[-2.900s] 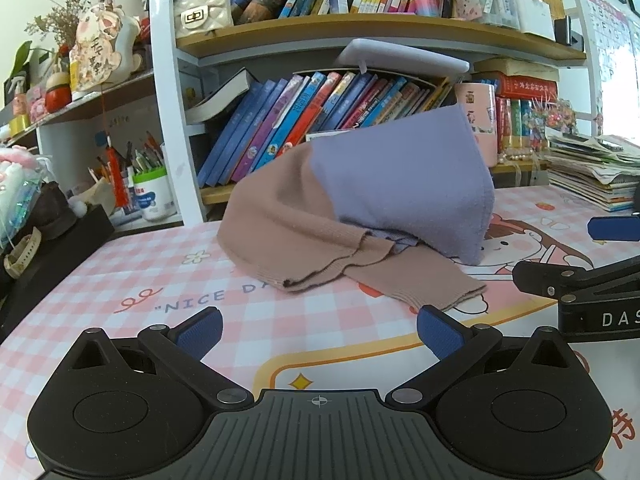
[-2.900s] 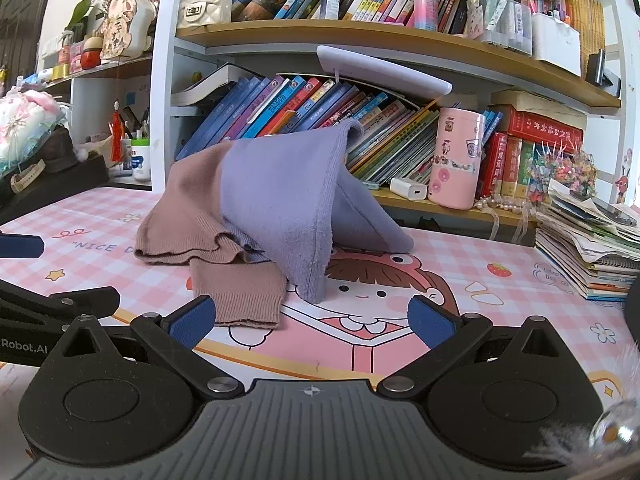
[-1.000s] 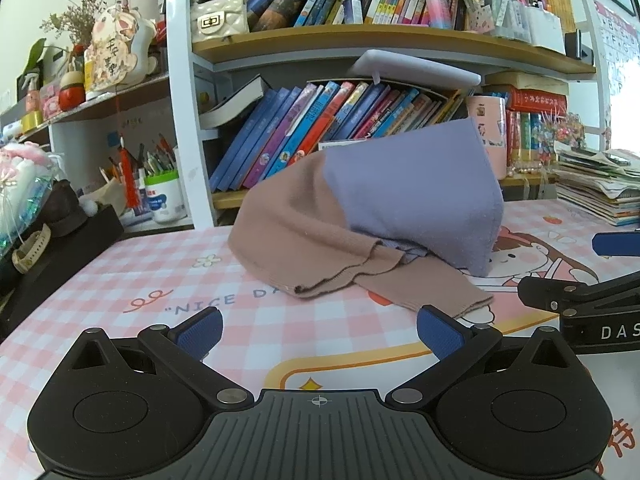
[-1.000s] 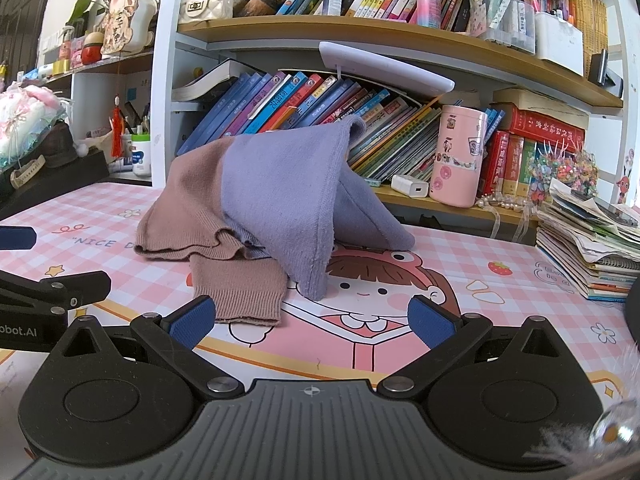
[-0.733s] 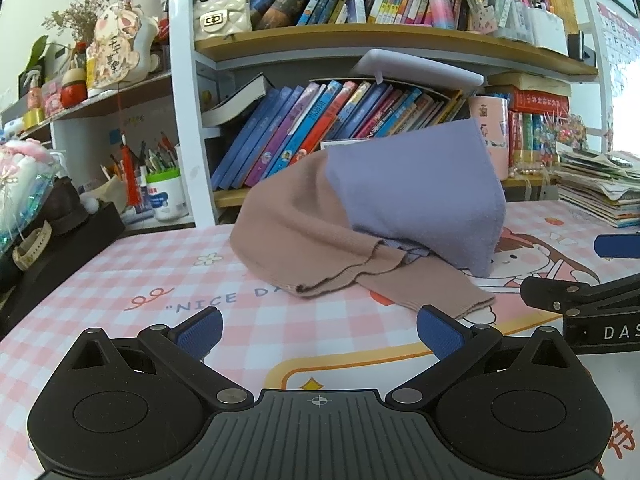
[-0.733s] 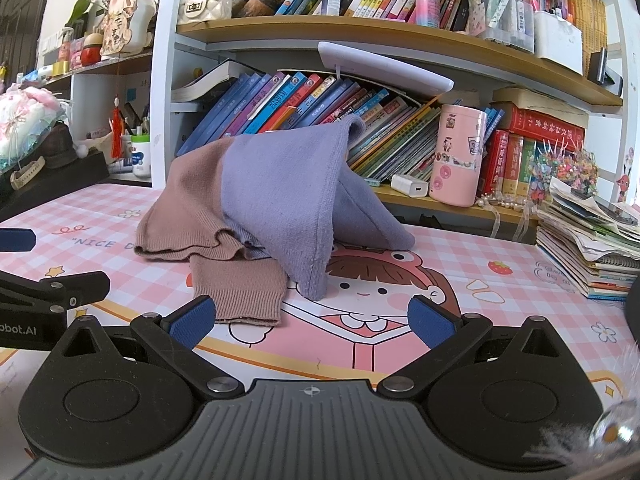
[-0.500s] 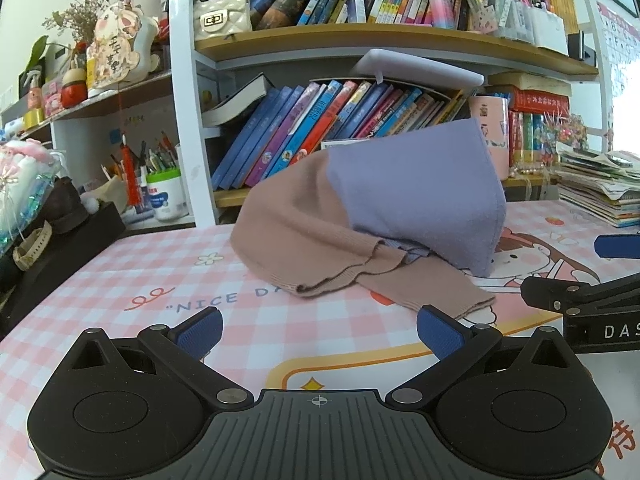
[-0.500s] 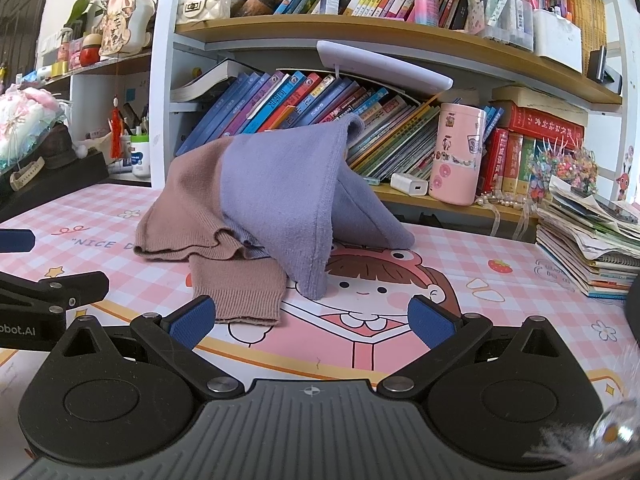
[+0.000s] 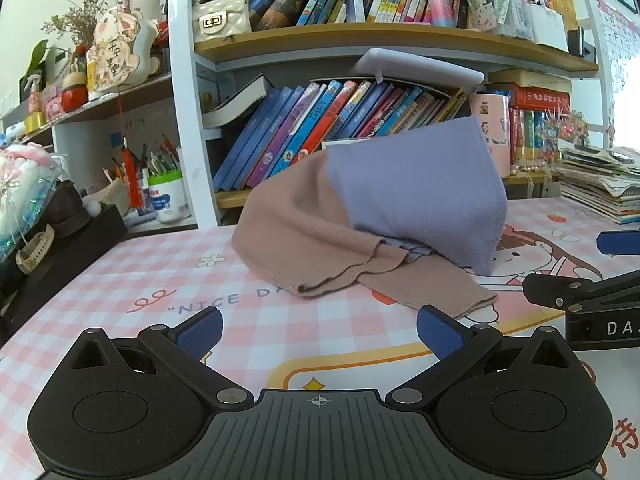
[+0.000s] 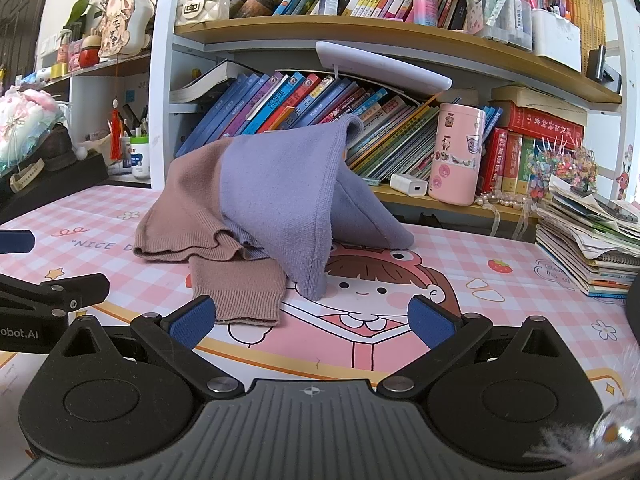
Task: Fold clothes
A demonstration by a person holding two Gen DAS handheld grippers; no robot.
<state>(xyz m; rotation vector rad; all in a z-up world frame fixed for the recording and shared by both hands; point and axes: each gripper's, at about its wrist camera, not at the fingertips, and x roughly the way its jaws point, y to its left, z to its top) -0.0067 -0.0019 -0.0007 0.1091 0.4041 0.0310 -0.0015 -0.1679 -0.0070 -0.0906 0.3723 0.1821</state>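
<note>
Sweater [image 9: 372, 216], brown and purple: heaped on desk mat [image 9: 160, 280], ahead of both sets of jaws, untouched. Left gripper [image 9: 319, 330]: spread wide, empty. Right gripper [image 10: 311, 316]: spread wide, empty, seemingly nearer the brown sleeve [image 10: 240, 284] trailing toward it.

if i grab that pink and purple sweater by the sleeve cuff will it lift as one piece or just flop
Probably flop: the sweater is soft knit, draped in a loose heap with wavy hems. Lifting the cuff likely raises the sleeve first, the body trailing. It looks light, and may drag across the desk mat rather than lift cleanly.
</note>
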